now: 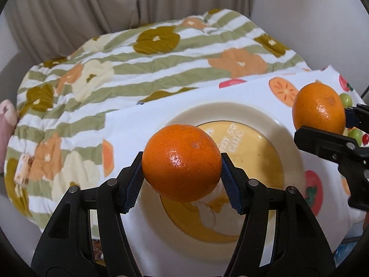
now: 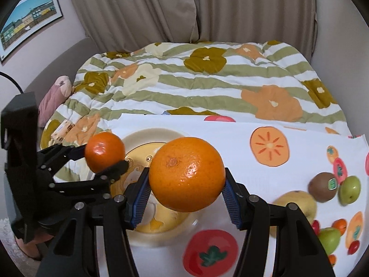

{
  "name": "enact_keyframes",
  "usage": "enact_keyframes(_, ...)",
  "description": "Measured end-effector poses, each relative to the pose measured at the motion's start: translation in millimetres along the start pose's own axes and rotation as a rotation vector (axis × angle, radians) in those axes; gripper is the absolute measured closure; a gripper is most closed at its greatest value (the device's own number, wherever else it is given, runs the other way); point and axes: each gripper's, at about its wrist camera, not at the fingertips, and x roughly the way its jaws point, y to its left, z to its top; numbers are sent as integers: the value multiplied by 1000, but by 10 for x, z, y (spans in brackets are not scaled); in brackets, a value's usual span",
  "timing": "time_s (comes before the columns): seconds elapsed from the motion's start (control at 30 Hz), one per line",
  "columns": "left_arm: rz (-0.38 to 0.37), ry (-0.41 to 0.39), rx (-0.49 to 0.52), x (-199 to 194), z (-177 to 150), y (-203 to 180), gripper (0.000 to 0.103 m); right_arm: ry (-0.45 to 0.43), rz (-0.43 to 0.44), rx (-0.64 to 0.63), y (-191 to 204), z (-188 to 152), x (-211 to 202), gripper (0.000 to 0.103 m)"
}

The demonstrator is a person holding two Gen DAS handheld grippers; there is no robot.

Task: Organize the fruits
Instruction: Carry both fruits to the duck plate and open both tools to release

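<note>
I am holding my left gripper (image 1: pixel 182 173) clamped on a dimpled round orange (image 1: pixel 181 163) above the glossy plate (image 1: pixel 290 138); my right gripper (image 2: pixel 186 184) is gripping a larger orange (image 2: pixel 186 174).

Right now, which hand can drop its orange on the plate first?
Left. Its orange hangs right above the plate. The right orange is nearer the plate's edge.

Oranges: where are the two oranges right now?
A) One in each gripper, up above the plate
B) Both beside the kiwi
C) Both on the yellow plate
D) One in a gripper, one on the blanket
A: the left gripper clamps one orange and the right gripper clamps the other orange, both held over the plate, which has no fruit on it.
</note>
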Motion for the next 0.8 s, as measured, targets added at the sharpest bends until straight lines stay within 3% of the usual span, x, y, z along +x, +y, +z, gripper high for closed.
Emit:
enact_keyframes(0.4, -27, 40, 136, 320, 35, -111, 35, 43, -61, 82, -25, -29, 239, 48)
enact_keyframes(0.47, -40, 18, 145, 254, 63, -104, 19, 46, -66, 92, -44, -26, 242, 48)
enact_keyframes(0.5, -41, 5, 144, 215, 81, -84, 0, 46, -67, 95, -51, -23, 237, 48)
enact_keyframes(0.6, -62, -45, 137, 50, 102, -25, 0, 47, -71, 92, -57, -1, 206, 48)
enact_keyframes(0.8, -59, -38, 107, -80, 68, 111, 0, 43, -66, 52, -28, 33, 159, 48)
